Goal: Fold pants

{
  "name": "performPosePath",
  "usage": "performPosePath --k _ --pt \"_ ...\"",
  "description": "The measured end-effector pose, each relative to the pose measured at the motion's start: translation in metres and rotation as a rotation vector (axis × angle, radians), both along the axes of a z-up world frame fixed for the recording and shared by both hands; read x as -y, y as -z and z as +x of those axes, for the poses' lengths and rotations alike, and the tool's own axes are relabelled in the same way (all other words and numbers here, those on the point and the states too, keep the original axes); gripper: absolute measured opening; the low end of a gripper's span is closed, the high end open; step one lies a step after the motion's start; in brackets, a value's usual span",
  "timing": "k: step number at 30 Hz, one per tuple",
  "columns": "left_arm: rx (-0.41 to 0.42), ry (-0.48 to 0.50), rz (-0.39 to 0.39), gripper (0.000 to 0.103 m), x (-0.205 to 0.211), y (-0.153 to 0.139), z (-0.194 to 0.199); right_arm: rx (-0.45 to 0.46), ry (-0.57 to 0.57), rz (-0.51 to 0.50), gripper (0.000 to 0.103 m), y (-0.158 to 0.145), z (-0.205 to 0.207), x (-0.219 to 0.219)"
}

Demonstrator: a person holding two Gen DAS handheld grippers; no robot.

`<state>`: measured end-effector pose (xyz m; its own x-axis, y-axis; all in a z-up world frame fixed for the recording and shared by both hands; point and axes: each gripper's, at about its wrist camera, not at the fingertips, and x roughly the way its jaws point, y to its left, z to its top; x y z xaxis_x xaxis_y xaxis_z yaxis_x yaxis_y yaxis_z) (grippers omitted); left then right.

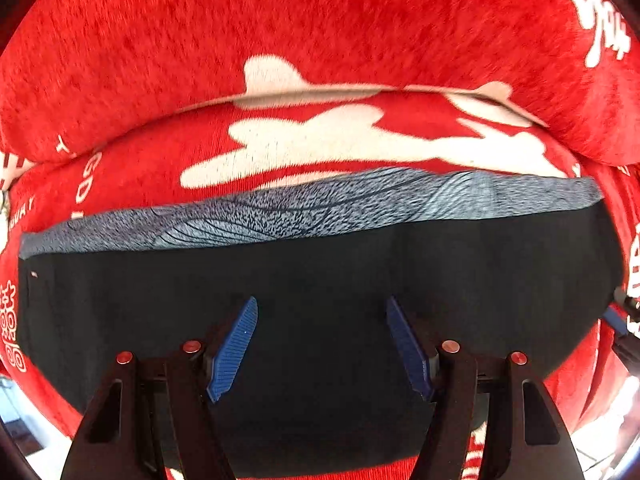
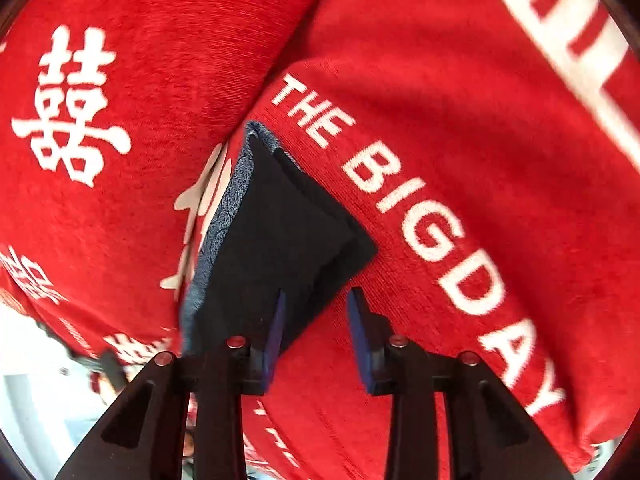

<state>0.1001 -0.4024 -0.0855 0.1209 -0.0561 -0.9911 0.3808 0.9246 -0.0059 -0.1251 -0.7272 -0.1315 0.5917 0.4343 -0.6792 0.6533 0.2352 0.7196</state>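
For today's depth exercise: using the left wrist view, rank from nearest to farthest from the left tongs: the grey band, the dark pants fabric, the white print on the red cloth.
1. Dark pants fabric, directly beneath the left tongs.
2. Grey band, along the pants' far edge.
3. White print, beyond the band on the red cloth.

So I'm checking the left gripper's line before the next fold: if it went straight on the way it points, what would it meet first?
Most likely the dark pants: the left gripper points at their flat black cloth, jaws open, nothing between them. How near is unclear.
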Motion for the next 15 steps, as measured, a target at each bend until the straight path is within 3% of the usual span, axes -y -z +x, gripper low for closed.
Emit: performPosePath --k 1,2,3,5,8,10,12,14,15 --pt "0.002 -0.012 0.008 0.068 0.000 0.003 0.001 0.001 0.018 0.024 0.036 0.008 0.007 -0.001" --pt "-0.003 -0.025 0.011 0.068 0.000 0.003 0.003 -0.011 0.029 0.033 0.029 0.012 0.012 -0.001" --pt "-0.005 -0.034 0.006 0.068 0.000 0.002 0.004 -0.027 0.028 0.035 0.009 0.011 0.020 0.000" --pt "0.016 -0.030 -0.024 0.068 0.001 -0.008 0.005 0.023 0.008 -0.010 0.008 -0.011 0.031 0.001" --pt "0.052 -0.006 0.002 0.068 0.003 -0.007 0.010 0.048 -0.049 -0.089 0.008 -0.039 0.034 0.001" --pt "0.042 -0.018 0.049 0.069 0.003 0.007 0.017 -0.023 -0.084 -0.117 0.008 -0.029 0.034 0.002" --pt "0.040 -0.051 0.045 0.083 -0.005 0.013 0.025 -0.145 -0.116 -0.112 0.015 -0.003 0.031 0.002" --pt "0.049 -0.063 0.048 0.083 -0.016 0.003 0.028 -0.134 -0.044 -0.076 0.019 -0.001 0.021 0.004" --pt "0.063 -0.066 0.053 0.083 -0.025 -0.004 0.028 -0.147 -0.028 -0.106 0.024 -0.009 0.017 0.003"
